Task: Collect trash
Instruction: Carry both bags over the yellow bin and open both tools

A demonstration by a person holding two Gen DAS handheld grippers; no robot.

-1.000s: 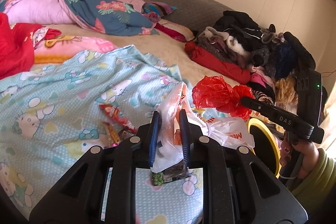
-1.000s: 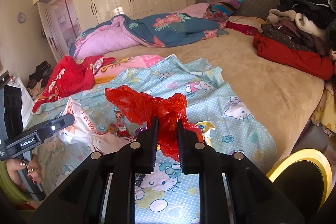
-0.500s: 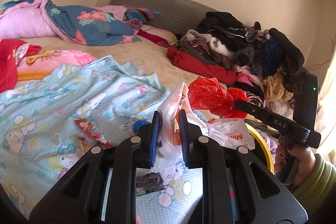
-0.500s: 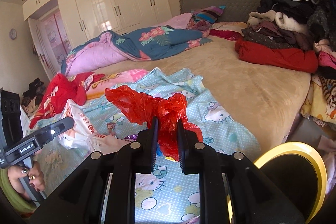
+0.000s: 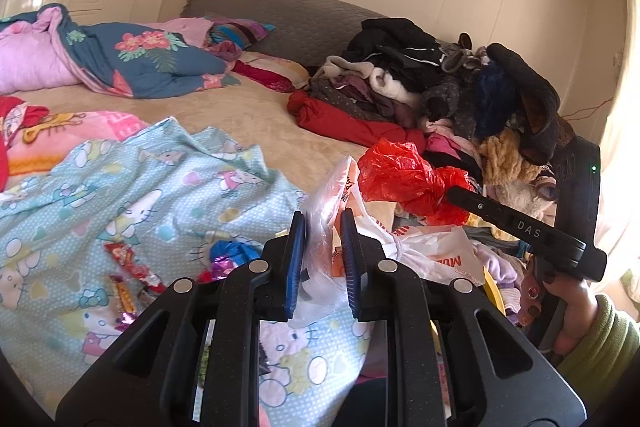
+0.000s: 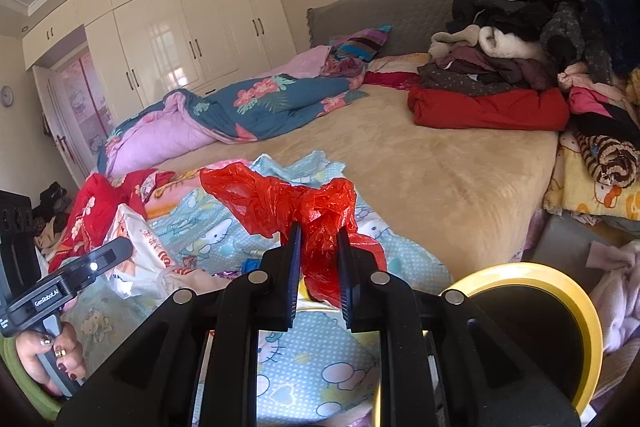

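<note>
My left gripper [image 5: 322, 227] is shut on a white plastic bag [image 5: 432, 255] with orange print, lifted above the bed; the same bag [image 6: 136, 259] shows at the left of the right wrist view. My right gripper [image 6: 318, 239] is shut on a crumpled red plastic bag [image 6: 280, 199], which hangs to the right of the white one [image 5: 404, 175]. Several candy wrappers [image 5: 132, 271] and a blue wrapper [image 5: 228, 253] lie on the light blue cartoon blanket [image 5: 120, 195]. A yellow-rimmed black bin [image 6: 536, 327] stands beside the bed at lower right.
A heap of clothes [image 5: 440, 87] with a red garment [image 6: 488, 111] covers the bed's right side. A floral quilt [image 6: 248, 107] and pillows lie near the grey headboard [image 5: 300, 19]. White wardrobes [image 6: 180, 39] line the far wall. A person's hands [image 5: 560, 291] hold both grippers.
Both grippers have moved to the right with their bags and risen a little. The yellow bin has come further into the right wrist view; the wrappers now lie further left.
</note>
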